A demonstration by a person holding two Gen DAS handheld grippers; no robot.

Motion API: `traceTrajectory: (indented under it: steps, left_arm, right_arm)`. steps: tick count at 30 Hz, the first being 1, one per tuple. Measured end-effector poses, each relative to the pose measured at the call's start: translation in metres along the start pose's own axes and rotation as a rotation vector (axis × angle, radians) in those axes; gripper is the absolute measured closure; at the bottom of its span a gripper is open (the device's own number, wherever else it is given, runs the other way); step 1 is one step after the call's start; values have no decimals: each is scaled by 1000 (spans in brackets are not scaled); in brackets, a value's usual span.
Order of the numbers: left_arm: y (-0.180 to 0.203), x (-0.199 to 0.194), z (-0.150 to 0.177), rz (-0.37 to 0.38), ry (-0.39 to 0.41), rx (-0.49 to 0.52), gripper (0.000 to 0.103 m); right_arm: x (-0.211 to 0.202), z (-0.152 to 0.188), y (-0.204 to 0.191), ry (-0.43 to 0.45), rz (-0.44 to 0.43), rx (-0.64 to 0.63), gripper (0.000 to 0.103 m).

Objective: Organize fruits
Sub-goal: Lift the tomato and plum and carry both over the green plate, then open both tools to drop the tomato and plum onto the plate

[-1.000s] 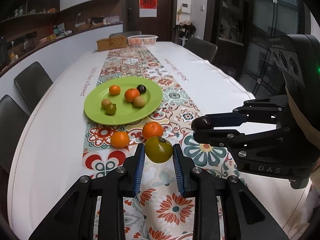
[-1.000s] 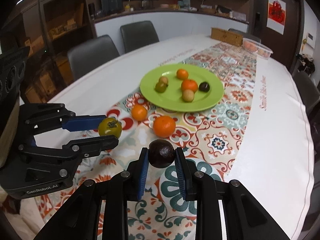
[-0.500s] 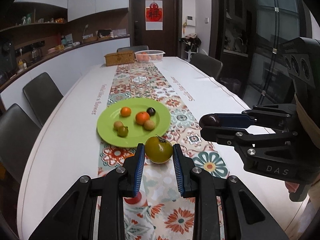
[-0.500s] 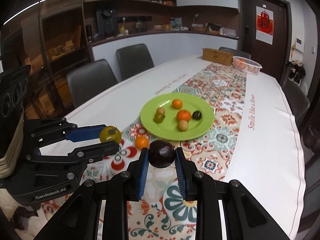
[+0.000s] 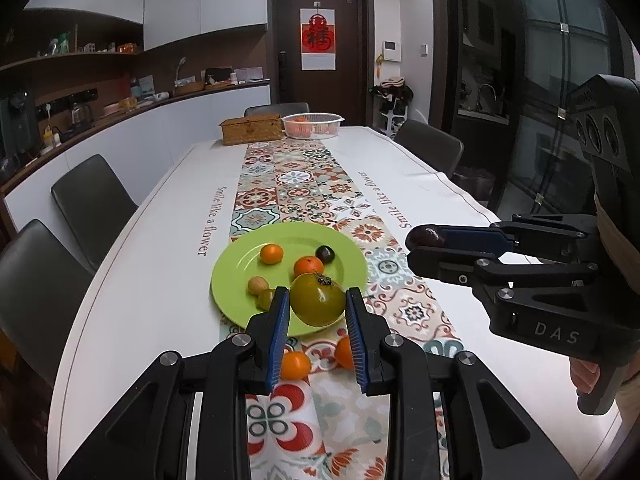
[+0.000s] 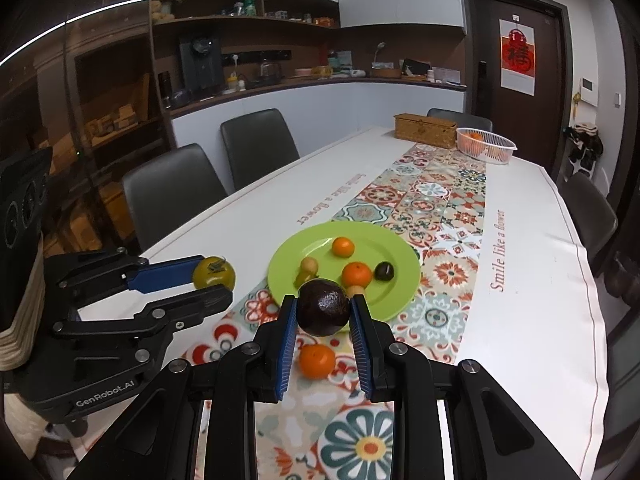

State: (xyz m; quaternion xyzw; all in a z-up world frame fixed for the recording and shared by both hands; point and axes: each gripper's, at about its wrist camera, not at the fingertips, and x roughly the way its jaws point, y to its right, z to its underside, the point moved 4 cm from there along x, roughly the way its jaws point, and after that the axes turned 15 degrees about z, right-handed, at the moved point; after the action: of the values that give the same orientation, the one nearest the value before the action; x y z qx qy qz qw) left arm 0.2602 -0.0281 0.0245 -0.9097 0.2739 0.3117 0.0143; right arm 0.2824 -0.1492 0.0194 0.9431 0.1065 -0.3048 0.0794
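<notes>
Fruit is held in both tongs above the table, short of the green plate (image 5: 236, 268): a yellow-green tomato (image 5: 317, 299) clamped in the left gripper (image 5: 316, 316), a dark round fruit (image 6: 323, 307) in the right gripper (image 6: 324, 316). The plate lies straight ahead of both.

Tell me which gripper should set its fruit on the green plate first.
Probably right. The right gripper holds the dark fruit facing the plate; the left gripper with its tomato hangs off to the side.

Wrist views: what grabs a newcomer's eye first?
Each gripper carries a fruit above the table: the left gripper has its jaws clamped on a yellow-green tomato, the right gripper on a dark round fruit. Beyond them sits a round lime-green plate already holding small fruits, on the patterned runner.
</notes>
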Motion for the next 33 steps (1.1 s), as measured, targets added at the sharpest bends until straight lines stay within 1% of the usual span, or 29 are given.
traceTrajectory:
  steps: [5,14,25,30,33]
  left_arm:
    - [-15,13,-7,-8,-3,-10,75]
    - [-47,47,-19,-10,-22,-41,75]
    - [-86,96,-32,3,-80,-84,75]
    - [-101,118,-33,9,-114,-105,75]
    - [-110,134,-31,26,-141,-125,75]
  right_arm:
    - [19,-9,0,-8,2,1,76]
    - [61,-20,2,-44,15,6,76]
    - [119,-34,7,-113,13,30,76]
    - [146,-39,7,-142,26,19,76]
    - [163,-40,7,-165,30,12,76]
